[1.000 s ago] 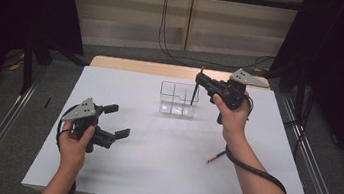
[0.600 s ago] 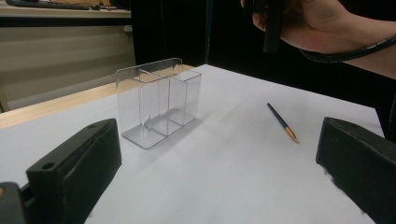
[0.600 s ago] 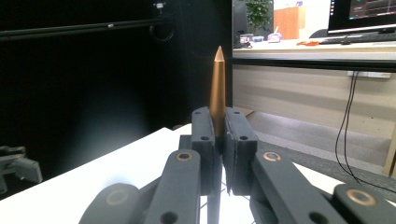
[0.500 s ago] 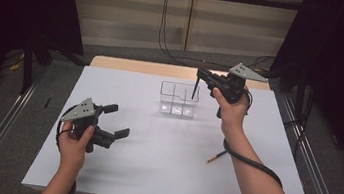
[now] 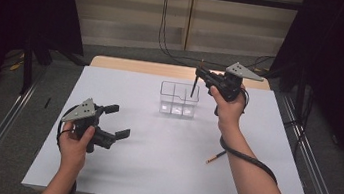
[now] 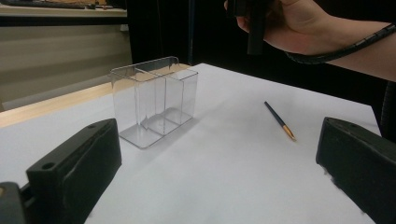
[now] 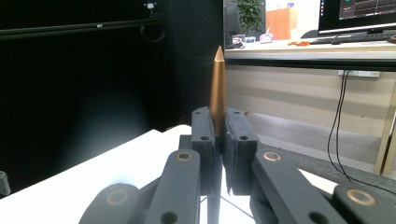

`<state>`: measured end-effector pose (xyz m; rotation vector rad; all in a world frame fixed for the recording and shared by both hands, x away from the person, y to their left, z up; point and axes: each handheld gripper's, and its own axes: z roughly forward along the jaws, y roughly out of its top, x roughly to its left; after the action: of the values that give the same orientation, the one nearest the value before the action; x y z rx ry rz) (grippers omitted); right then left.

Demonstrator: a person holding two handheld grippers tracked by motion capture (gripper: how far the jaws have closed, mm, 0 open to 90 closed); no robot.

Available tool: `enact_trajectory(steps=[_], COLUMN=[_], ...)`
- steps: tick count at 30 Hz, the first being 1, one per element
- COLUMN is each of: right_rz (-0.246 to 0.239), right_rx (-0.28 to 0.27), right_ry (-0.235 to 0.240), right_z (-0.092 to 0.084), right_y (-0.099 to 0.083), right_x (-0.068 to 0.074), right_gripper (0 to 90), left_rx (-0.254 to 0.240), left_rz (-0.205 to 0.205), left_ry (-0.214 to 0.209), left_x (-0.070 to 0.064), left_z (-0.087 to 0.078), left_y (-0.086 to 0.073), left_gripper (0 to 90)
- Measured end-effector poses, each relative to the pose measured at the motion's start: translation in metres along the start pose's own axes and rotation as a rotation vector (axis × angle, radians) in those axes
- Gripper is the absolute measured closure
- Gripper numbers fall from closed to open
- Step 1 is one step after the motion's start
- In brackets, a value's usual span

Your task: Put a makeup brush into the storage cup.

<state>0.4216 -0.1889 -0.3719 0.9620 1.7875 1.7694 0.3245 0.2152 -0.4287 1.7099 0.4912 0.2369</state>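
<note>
White table (image 5: 159, 176) mid-frame in the high view, dark curtains at both sides, grey floor and rails along the edges.

Status: your right hand-held gripper (image 5: 202, 76), upper centre-right of the frame, is clamped on a pencil (image 5: 194, 87). It hangs near vertical, lower end just over the rear right part of the clear box (image 5: 178, 99); in the right gripper view the gold tip (image 7: 217, 84) stands up between the closed jaws. The box looks empty as far as can be told. A second pencil (image 5: 216, 157) lies flat on the table, lower right of centre, well apart from the box.

Judgement: first pencil nearly delivered, not yet let go; second untouched. Roughly half the work remains.

Your left hand-held gripper (image 5: 119, 120), lower left, is spread wide with nothing between the jaws.

Room: bare table around the box on every side. The loose pencil sits well inside the near edge, with your right forearm close beside it. Box walls are thin and transparent, so lower the pencil straight to avoid catching the rim.
</note>
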Motion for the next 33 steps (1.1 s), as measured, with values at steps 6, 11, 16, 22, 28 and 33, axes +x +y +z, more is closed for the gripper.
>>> enact_trajectory(steps=[6, 11, 16, 22, 28, 33], right_rz=[-0.014, -0.017, -0.028, -0.036, -0.037, -0.029], right_rx=[0.002, 0.011, 0.018, 0.016, 0.017, 0.018], right_ry=[-0.01, -0.018, -0.018, -0.021, -0.03, -0.034], right_z=[0.005, 0.008, 0.009, 0.009, 0.008, 0.008], right_y=[-0.001, -0.006, -0.008, -0.008, -0.009, -0.011], right_x=[0.0, 0.0, 0.001, -0.001, -0.002, -0.003], right_gripper=[84.2, 84.2, 84.2, 84.3, 84.2, 84.2], left_rx=[-0.001, -0.002, -0.002, 0.001, 0.003, 0.002], left_rz=[-0.001, -0.001, 0.004, 0.005, 0.007, 0.01], left_ry=[-0.005, -0.005, -0.001, -0.001, -0.003, -0.005], left_x=[0.0, 0.0, 0.0, 0.0, 0.0, 0.0], left_z=[0.0, 0.0, -0.001, -0.001, 0.0, 0.0], left_y=[0.0, 0.0, 0.0, 0.0, 0.0, 0.0], left_gripper=[0.1, 0.2, 0.2, 0.1, 0.2, 0.2])
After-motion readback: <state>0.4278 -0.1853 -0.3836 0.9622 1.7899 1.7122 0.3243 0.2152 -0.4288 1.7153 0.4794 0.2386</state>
